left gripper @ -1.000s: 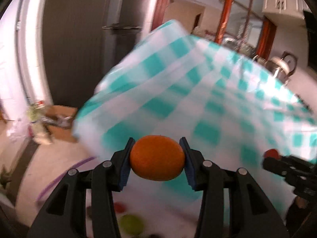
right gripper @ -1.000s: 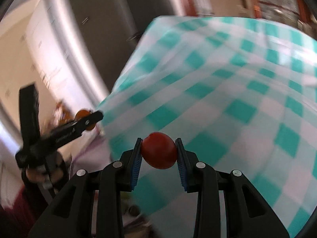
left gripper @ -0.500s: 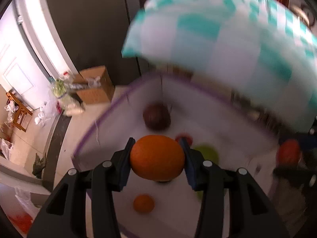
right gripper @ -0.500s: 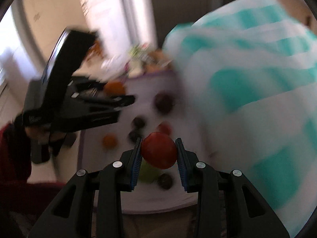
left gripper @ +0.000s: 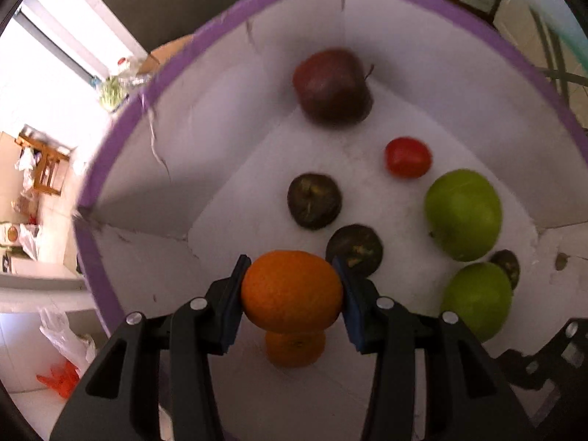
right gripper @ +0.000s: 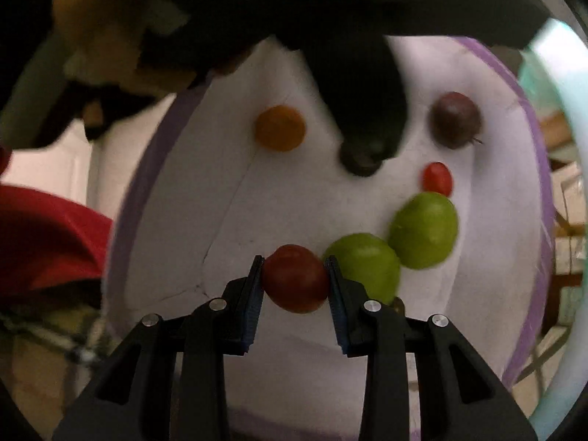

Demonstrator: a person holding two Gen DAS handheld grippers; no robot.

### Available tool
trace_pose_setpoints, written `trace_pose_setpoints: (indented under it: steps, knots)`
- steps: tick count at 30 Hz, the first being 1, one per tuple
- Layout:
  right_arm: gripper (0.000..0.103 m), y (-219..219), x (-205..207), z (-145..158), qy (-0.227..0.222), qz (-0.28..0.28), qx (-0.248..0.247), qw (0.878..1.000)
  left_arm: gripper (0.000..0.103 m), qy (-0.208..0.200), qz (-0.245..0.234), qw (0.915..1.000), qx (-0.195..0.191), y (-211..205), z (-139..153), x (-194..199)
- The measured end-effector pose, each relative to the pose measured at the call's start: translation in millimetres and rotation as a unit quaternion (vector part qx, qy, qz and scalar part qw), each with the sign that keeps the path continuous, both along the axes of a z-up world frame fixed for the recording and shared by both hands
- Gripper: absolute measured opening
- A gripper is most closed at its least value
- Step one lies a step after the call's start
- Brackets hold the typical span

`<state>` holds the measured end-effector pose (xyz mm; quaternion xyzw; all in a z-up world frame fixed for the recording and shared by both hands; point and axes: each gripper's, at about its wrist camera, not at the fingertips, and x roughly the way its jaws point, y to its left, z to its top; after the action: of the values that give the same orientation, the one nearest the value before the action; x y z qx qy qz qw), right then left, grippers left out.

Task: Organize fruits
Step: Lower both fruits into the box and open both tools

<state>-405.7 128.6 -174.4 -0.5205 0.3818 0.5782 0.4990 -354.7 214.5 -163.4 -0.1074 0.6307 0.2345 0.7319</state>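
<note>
- Left gripper [left gripper: 292,296]: pads clamp an orange [left gripper: 291,291], held above the white, purple-rimmed box [left gripper: 220,29].
- Directly beneath it: a second orange [left gripper: 295,349] on the box floor.
- Right gripper [right gripper: 295,280]: pads clamp a red tomato [right gripper: 295,278] over the same box; two green apples [right gripper: 422,229] lie just right of it.

Black left gripper [left gripper: 292,296], blue pads [left gripper: 231,308]; silver screws [left gripper: 197,303]; red sleeve [right gripper: 47,235].

An orange [left gripper: 291,291] and a red tomato [right gripper: 295,278], each clamped above the fruit-filled white box [left gripper: 205,117].
</note>
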Motion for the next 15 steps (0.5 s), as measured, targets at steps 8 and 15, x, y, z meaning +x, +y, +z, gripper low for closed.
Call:
trace_pose_setpoints:
  steps: [8,15]
  knots:
    - [0.035,1.7,-9.8,-14.3,-0.005,0.001,-0.006,1.0,0.047,-0.002,0.011,0.9998,-0.014,3.8,1.6,-4.1]
    - [0.064,-10.4,-4.7,-1.3,-0.004,-0.01,0.022,1.0,0.054,-0.002,0.012,0.9996,-0.026,2.8,-0.6,0.3]
